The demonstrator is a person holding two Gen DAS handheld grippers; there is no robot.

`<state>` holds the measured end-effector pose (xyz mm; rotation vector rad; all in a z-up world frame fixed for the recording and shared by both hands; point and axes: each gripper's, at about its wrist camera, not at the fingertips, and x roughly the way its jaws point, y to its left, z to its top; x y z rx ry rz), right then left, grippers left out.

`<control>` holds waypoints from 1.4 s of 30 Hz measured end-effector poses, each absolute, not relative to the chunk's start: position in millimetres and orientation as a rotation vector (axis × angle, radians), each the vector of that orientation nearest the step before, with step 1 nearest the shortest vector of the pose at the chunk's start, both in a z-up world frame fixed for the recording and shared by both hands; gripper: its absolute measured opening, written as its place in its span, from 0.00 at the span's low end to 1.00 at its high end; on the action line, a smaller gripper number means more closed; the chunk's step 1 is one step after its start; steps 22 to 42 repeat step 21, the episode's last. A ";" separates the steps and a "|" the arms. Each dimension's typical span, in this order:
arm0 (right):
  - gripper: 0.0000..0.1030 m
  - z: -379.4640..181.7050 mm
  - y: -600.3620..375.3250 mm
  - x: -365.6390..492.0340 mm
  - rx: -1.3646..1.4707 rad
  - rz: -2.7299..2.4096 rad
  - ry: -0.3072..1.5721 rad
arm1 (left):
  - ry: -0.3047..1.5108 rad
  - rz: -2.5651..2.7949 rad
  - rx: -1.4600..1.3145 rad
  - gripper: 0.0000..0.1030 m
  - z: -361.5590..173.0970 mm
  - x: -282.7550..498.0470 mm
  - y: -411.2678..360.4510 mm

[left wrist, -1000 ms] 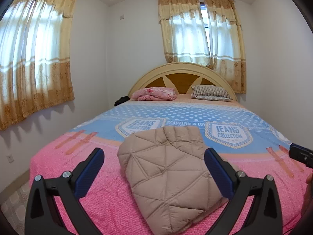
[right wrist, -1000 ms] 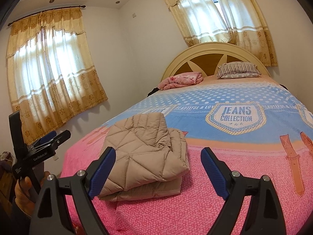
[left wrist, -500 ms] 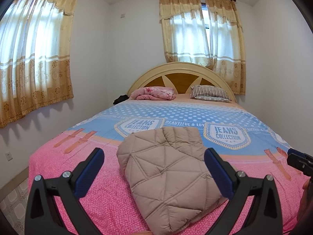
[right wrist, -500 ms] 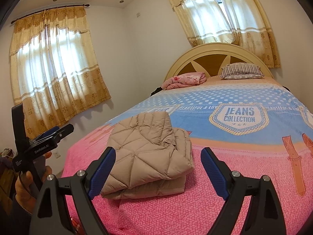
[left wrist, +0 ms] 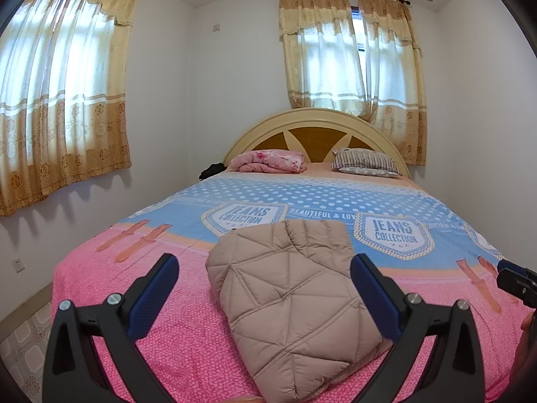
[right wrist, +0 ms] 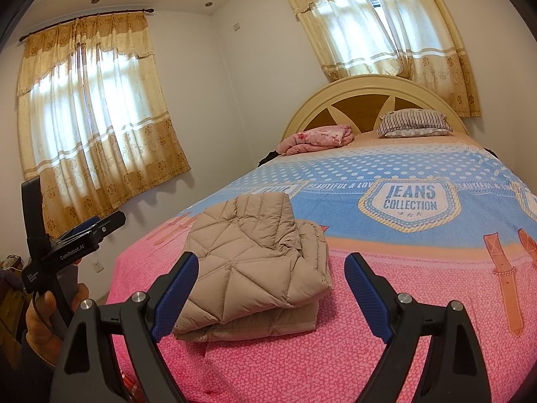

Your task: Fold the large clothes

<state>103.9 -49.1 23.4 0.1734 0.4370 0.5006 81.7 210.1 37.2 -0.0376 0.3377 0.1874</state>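
The bed [left wrist: 110, 302] fills most of the room, its left edge running close along the wall with the curtained window [left wrist: 57, 100] and its far end closed off by the arched headboard [left wrist: 315, 124]. A pink blanket [left wrist: 268, 161] and a striped pillow [left wrist: 365, 163] lie at the head end; the blue and pink middle of the cover is otherwise bare, so there is open surface beyond and to the right of the jacket. At the near left corner a strip of tiled floor [left wrist: 23, 336] shows between bed and wall.

The folded beige quilted jacket [left wrist: 292, 299] lies on the pink part of the cover near the foot edge, stacked in layers [right wrist: 255, 268]. In the left wrist view it sits straight ahead between the two fingers; in the right wrist view it lies ahead and to the left, behind the left finger.

The left gripper [left wrist: 265, 285] stands wide apart, empty, touching nothing, above the cover. The right gripper [right wrist: 272, 285] is likewise spread wide and holds nothing. A hand [right wrist: 43, 319] grips the left tool's handle at the bed's left side
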 end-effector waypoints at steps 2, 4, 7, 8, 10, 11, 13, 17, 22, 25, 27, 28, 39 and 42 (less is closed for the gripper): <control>0.86 23.2 -48.8 102.7 0.172 0.502 0.436 | 0.338 0.187 -0.037 1.00 37.5 81.9 210.4; 0.86 23.3 -48.7 102.2 0.174 0.502 0.434 | 0.339 0.187 -0.035 1.00 37.5 82.5 211.1; 0.86 23.0 -48.5 101.8 0.174 0.503 0.434 | 0.341 0.190 -0.038 1.00 37.3 82.5 211.9; 0.86 22.9 -48.4 101.8 0.172 0.503 0.435 | 0.342 0.190 -0.039 1.00 37.3 82.8 212.5; 0.86 23.0 -48.6 101.6 0.172 0.503 0.434 | 0.343 0.190 -0.037 1.00 37.3 82.9 212.5; 0.86 23.3 -48.7 100.9 0.172 0.504 0.434 | 0.342 0.194 -0.037 1.00 37.4 82.5 212.6; 0.86 23.5 -48.6 101.1 0.173 0.503 0.434 | 0.341 0.192 -0.042 1.00 37.1 82.3 213.4; 0.86 23.6 -47.5 101.0 0.173 0.498 0.442 | 0.348 0.073 -0.178 1.00 39.3 83.8 221.3; 0.86 31.0 -42.2 93.9 0.174 0.513 0.444 | 0.271 0.096 -0.076 1.00 56.6 82.5 189.0; 0.86 31.0 -42.2 93.9 0.174 0.513 0.444 | 0.271 0.096 -0.076 1.00 56.6 82.5 189.0; 0.86 31.0 -42.2 93.9 0.174 0.513 0.444 | 0.271 0.096 -0.076 1.00 56.6 82.5 189.0; 0.86 31.0 -42.2 93.9 0.174 0.513 0.444 | 0.271 0.096 -0.076 1.00 56.6 82.5 189.0; 0.86 31.0 -42.2 93.9 0.174 0.513 0.444 | 0.271 0.096 -0.076 1.00 56.6 82.5 189.0; 0.86 31.0 -42.2 93.9 0.174 0.513 0.444 | 0.271 0.096 -0.076 1.00 56.6 82.5 189.0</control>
